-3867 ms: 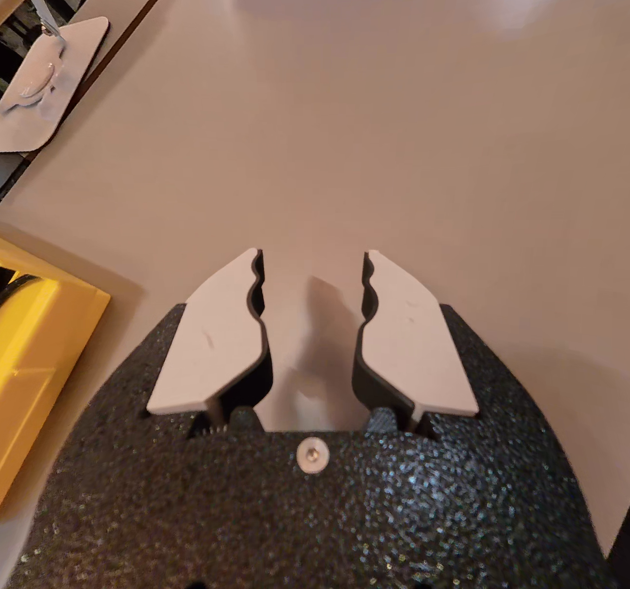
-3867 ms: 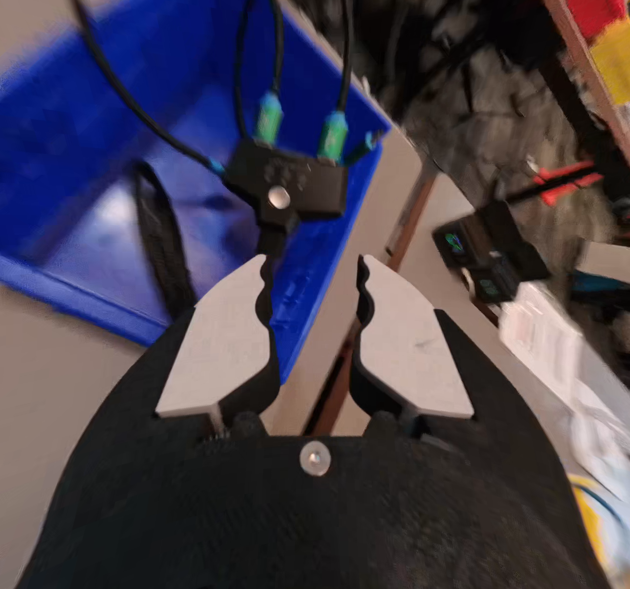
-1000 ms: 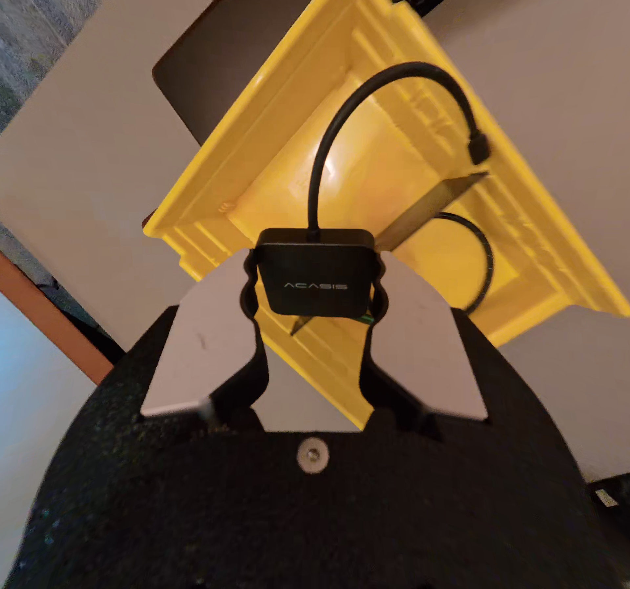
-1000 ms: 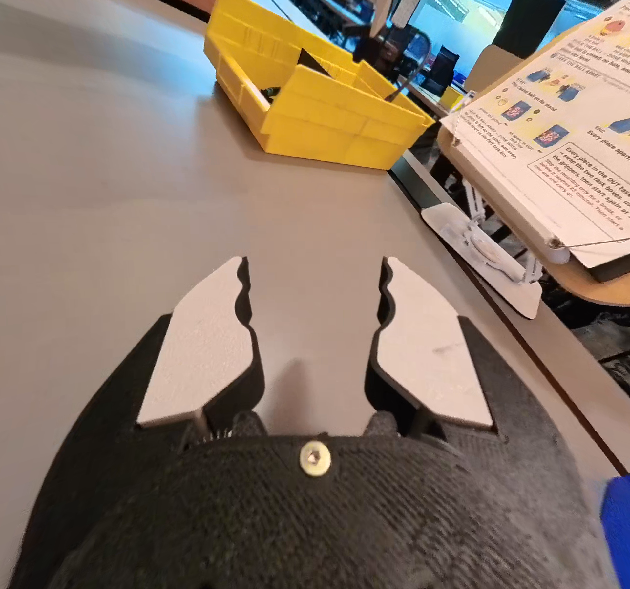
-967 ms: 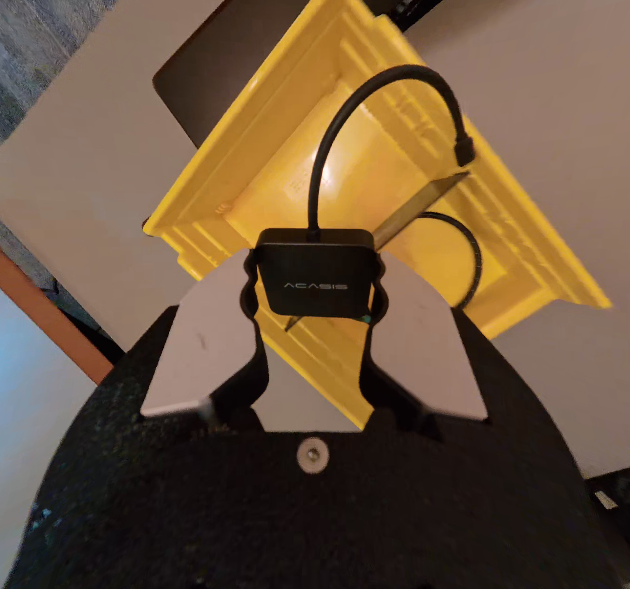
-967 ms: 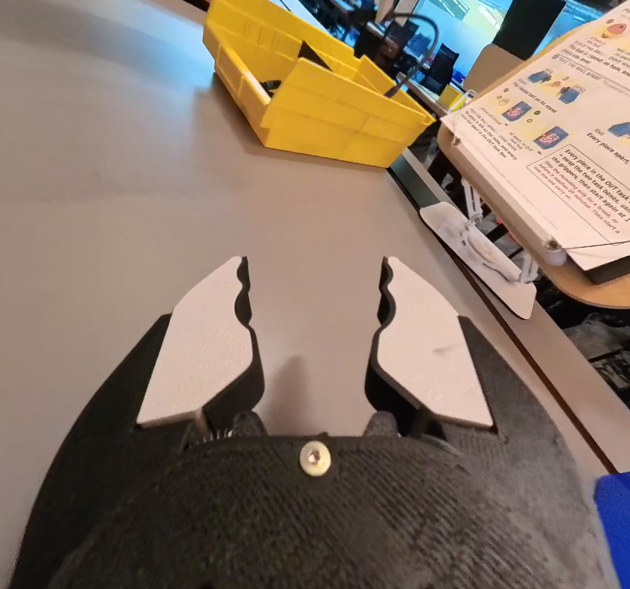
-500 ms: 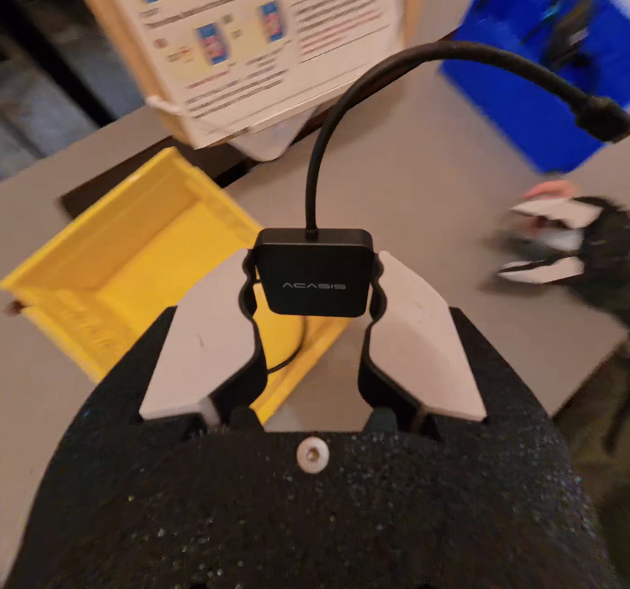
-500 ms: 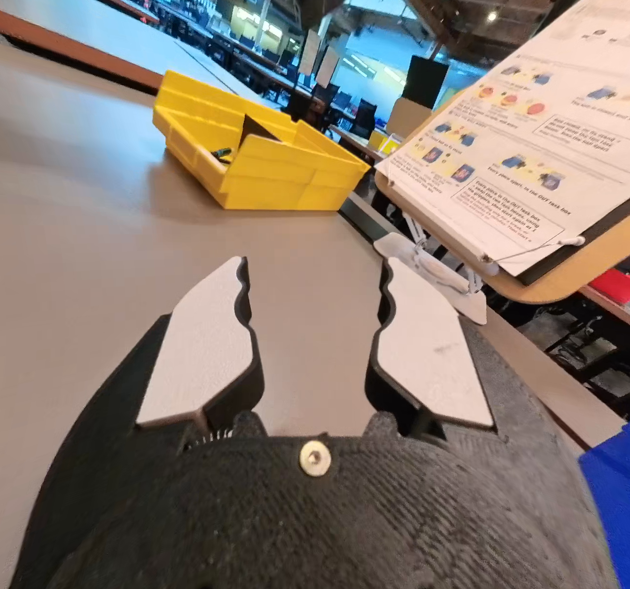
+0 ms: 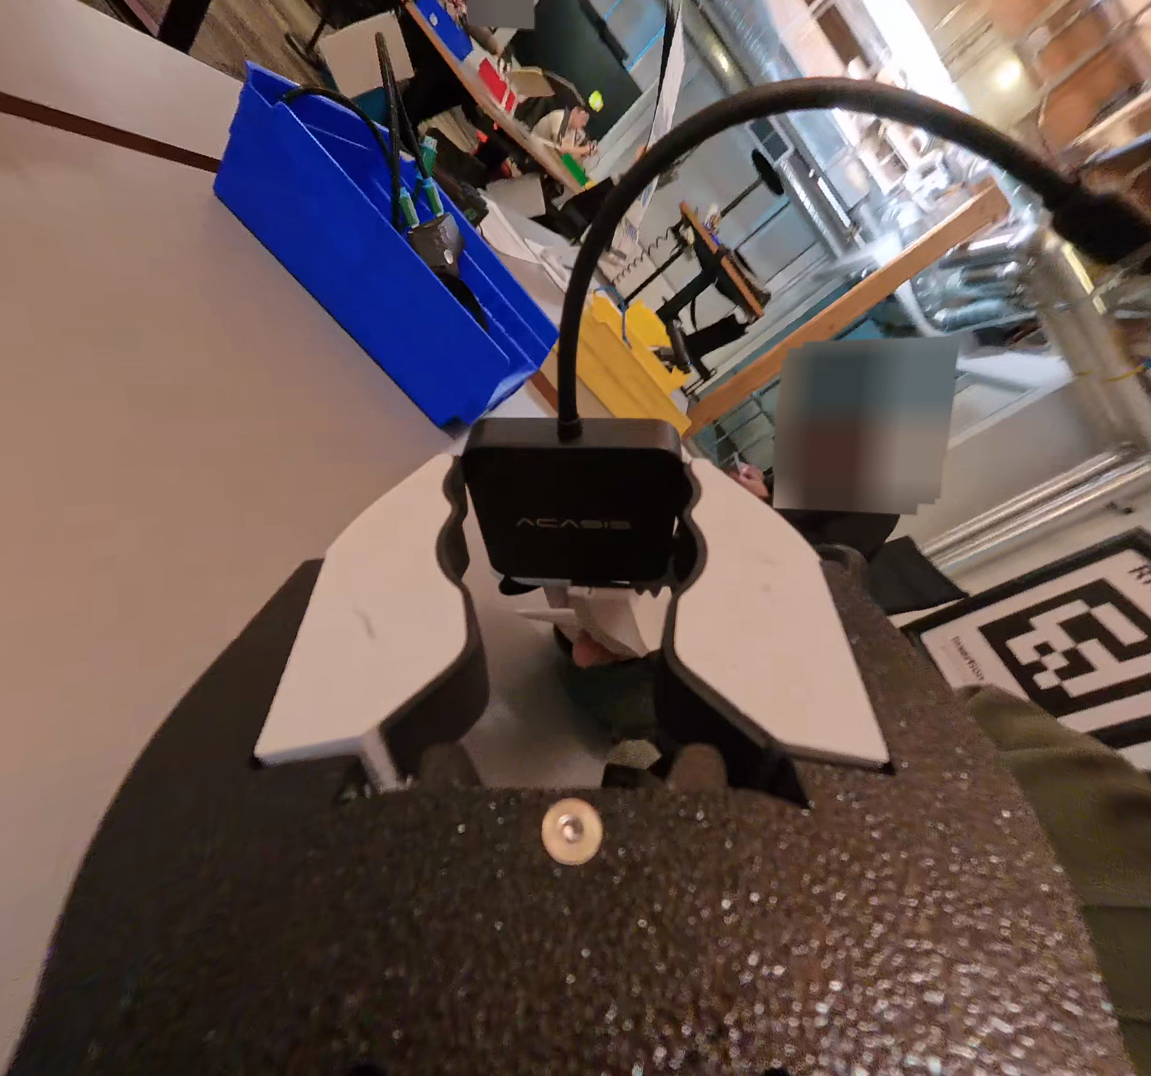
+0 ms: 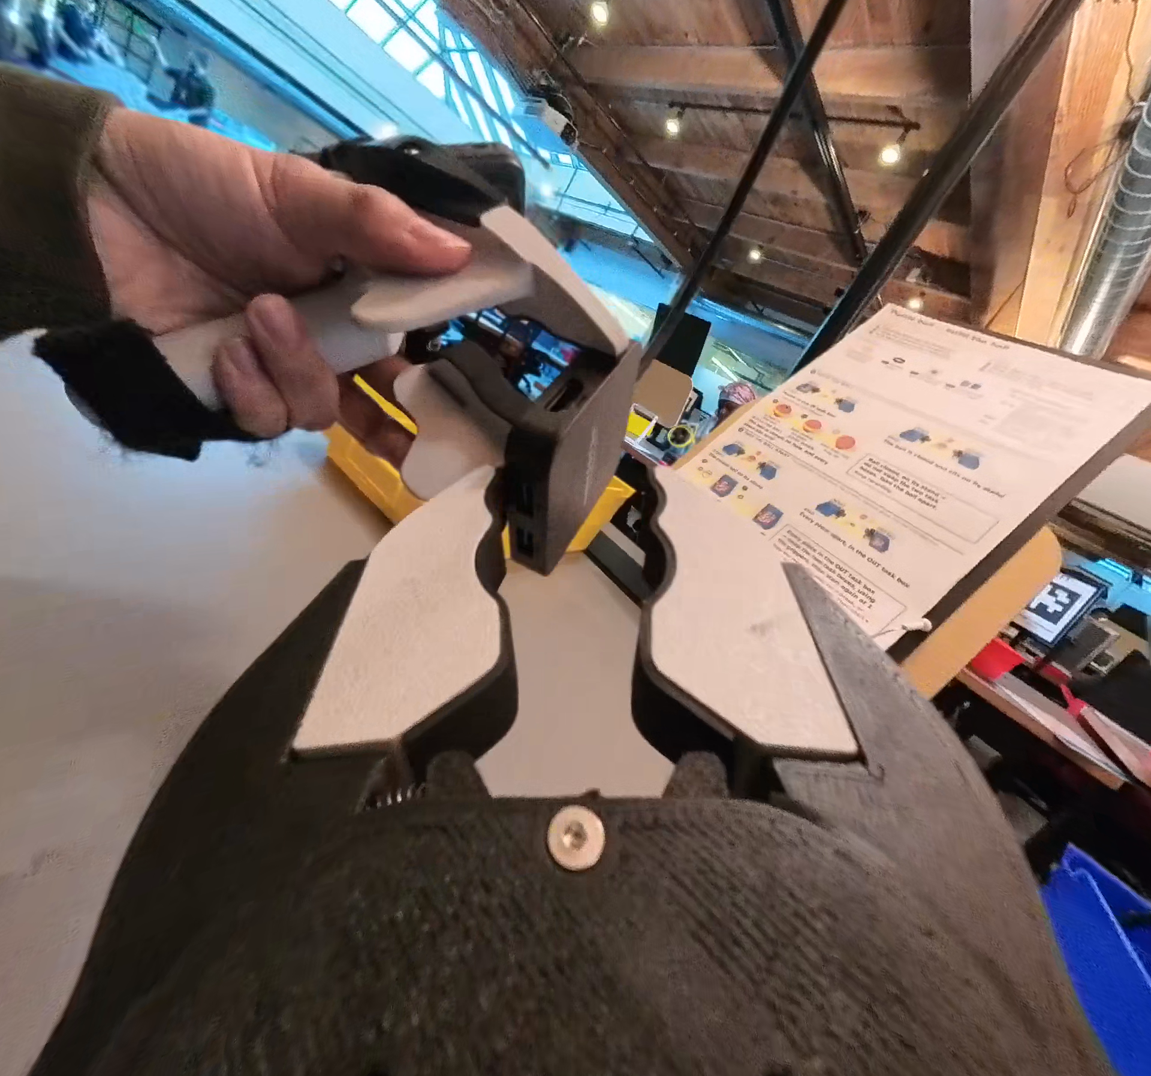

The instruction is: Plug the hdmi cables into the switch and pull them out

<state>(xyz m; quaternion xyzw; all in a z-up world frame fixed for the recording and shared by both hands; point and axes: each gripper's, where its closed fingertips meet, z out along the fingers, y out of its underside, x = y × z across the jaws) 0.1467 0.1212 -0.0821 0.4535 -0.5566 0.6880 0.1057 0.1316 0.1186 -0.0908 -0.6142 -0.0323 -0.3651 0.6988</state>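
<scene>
My left gripper (image 9: 570, 476) is shut on a flat black square switch (image 9: 573, 517) and holds it up in the air. The switch's short black cable (image 9: 623, 186) arcs up and right to a black plug (image 9: 1115, 230). In the right wrist view a hand (image 10: 249, 274) holds the left gripper (image 10: 529, 380) with the switch (image 10: 579, 460) edge-on, ports facing me. My right gripper (image 10: 573, 523) is open, its fingertips on either side of the switch's lower corner, not closed on it. The right gripper's white fingers (image 9: 598, 616) show blurred below the switch in the left wrist view.
A blue bin (image 9: 349, 286) on the table holds another switch with green-ended cables (image 9: 430, 230). A yellow bin (image 10: 367, 473) stands behind the left gripper. A board with an instruction sheet (image 10: 903, 454) leans at the right. The blue bin's corner (image 10: 1096, 952) shows low right.
The left gripper has swung the switch away from the yellow bin and up toward the right gripper. The right gripper has tilted up from the table and its tips now flank the switch.
</scene>
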